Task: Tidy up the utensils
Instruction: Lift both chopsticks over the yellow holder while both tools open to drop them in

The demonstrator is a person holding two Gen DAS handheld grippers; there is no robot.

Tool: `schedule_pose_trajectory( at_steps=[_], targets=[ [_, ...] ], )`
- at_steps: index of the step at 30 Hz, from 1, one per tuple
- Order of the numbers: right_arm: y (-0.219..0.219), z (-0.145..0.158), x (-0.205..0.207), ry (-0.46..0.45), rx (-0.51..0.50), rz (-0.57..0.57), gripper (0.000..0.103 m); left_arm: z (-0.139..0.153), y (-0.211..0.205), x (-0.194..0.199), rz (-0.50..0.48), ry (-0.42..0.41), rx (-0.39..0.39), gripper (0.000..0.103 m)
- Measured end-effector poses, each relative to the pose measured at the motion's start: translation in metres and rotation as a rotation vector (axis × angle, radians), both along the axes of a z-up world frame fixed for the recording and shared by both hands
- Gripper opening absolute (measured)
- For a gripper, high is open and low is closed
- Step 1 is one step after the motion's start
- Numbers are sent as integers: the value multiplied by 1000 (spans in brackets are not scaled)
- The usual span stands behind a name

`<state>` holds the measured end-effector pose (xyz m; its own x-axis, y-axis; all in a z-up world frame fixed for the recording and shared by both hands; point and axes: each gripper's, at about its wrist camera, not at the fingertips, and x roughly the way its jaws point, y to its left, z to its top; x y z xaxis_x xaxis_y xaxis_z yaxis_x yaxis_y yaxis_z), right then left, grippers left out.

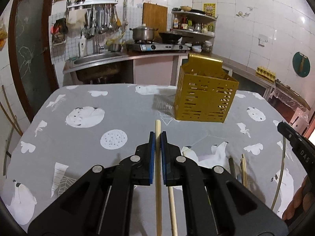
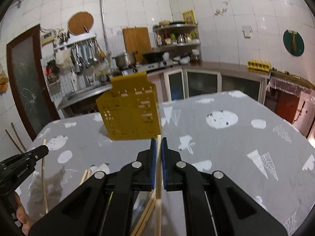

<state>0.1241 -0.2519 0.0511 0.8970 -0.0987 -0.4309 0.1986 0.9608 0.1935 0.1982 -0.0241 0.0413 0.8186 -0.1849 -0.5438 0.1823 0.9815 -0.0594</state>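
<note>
A gold perforated utensil holder [image 1: 204, 98] stands on the grey patterned table; it also shows in the right wrist view [image 2: 132, 110]. My left gripper [image 1: 157, 135] is shut on a wooden chopstick [image 1: 158, 129] that sticks out past its fingertips, above the table in front of the holder. My right gripper [image 2: 158, 140] is shut on another wooden chopstick [image 2: 158, 177], just in front of the holder. More chopsticks lie on the table at the right of the left wrist view [image 1: 244, 169] and below my right gripper [image 2: 145, 216].
The table [image 1: 98, 137] has a grey cloth with white prints. Behind it are a sink [image 1: 98, 58], a stove with a pot [image 1: 142, 33] and a shelf of bottles [image 1: 193, 24]. The other gripper shows at each view's edge [image 1: 295, 143] [image 2: 21, 161].
</note>
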Motion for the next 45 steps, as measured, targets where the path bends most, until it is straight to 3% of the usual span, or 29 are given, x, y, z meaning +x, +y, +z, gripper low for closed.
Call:
schedule_pose_trajectory(
  at_steps=[9, 25, 37, 45],
  targets=[
    [-2, 18, -18, -88, 7, 48, 6, 9, 10, -9, -20, -36, -55, 5],
    [1, 42, -20, -210, -48, 11, 6, 34, 2, -3, -49, -128, -61, 5],
    [-7, 76, 13, -283, -71, 6, 6, 83, -22, 30, -77, -230, -113, 5],
    [-18, 124, 51, -357, -95, -6, 6, 136, -44, 73, -84, -336, -165, 5]
  ],
)
